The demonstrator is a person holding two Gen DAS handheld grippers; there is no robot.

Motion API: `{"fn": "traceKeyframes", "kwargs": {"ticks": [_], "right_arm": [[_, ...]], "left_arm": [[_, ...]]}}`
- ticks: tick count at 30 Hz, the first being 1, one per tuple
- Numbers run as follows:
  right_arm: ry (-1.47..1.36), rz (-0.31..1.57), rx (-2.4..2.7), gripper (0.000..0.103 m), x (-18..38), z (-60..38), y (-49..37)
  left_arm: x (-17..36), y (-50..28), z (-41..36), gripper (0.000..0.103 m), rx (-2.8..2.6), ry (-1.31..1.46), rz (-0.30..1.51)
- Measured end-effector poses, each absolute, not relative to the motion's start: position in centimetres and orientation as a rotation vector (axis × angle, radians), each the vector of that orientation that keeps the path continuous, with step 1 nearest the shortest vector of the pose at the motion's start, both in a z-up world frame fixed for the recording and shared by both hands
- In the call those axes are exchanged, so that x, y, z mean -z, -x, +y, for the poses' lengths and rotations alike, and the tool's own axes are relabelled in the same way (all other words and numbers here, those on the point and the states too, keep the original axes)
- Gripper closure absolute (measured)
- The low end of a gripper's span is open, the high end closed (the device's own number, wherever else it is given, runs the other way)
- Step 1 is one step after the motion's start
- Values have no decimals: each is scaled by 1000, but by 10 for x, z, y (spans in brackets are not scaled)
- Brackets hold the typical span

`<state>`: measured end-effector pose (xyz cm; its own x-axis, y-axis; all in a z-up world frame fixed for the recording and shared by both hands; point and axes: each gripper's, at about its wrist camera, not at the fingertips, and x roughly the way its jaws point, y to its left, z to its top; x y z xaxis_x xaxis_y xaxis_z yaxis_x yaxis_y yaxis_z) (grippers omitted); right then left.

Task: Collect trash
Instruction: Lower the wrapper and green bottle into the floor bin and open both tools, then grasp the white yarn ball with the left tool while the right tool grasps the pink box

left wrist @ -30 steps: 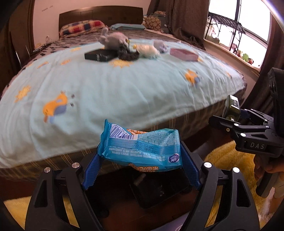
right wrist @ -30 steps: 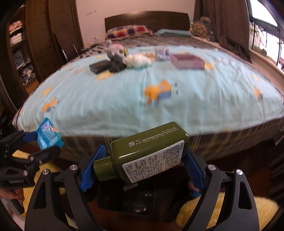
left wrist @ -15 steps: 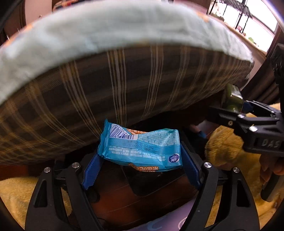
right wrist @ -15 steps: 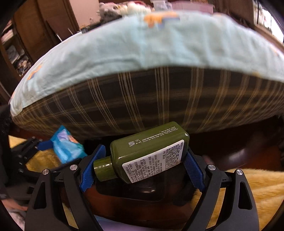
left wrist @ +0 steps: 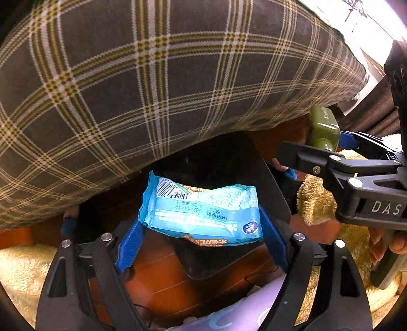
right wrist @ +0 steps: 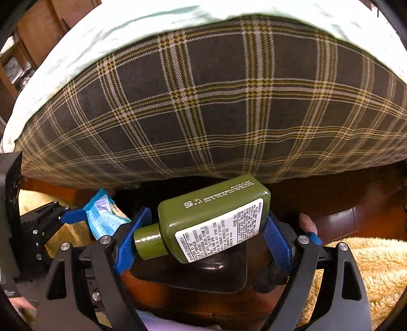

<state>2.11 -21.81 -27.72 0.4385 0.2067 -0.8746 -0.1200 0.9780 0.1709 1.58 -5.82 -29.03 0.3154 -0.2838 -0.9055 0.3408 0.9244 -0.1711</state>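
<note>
My left gripper (left wrist: 201,229) is shut on a blue snack wrapper (left wrist: 201,211) held flat between its blue pads. My right gripper (right wrist: 203,229) is shut on a green bottle (right wrist: 211,216) with a white label, lying crosswise. Both hang low over a black bin (left wrist: 229,165) that stands on the floor against the bed; the bin also shows in the right wrist view (right wrist: 216,277). The right gripper with the bottle (left wrist: 324,127) shows at the right in the left wrist view. The wrapper (right wrist: 104,216) shows at the left in the right wrist view.
The bed's plaid mattress side (left wrist: 152,76) fills the view just ahead, with a light blue sheet (right wrist: 152,20) on top. A yellow fluffy rug (right wrist: 361,267) lies on the wooden floor (left wrist: 162,277). A lilac object (left wrist: 236,315) lies below the left gripper.
Both grippers have dropped from bed-top height down to the floor by the bed, closer to the black bin. Each keeps its hold on its item.
</note>
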Motion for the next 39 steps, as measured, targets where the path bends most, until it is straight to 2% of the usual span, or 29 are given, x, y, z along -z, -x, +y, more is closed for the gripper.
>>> {"fn": "traceKeyframes", "kwargs": {"ticks": [7,14,24,29,39], "right_arm": [[-112,1108,-183,12,288,-217,-35],[-128,1096,-170,12,291,-228,-35],[-147,1067,-157,12,267,-246,-27],[-158,1018,-134,12,238,-262,-25],[-120,809,-101,12,133,-287,-31]], "left_arm": [[292,-20,-52,17,391,-60,1196],[285,-28,-39,10,385,-63,1197],[270,-22,-25,8,380,-48,1185],[251,-20,-23,8,363,-60,1147],[162,-19,-21,8,368,-102,967]]}}
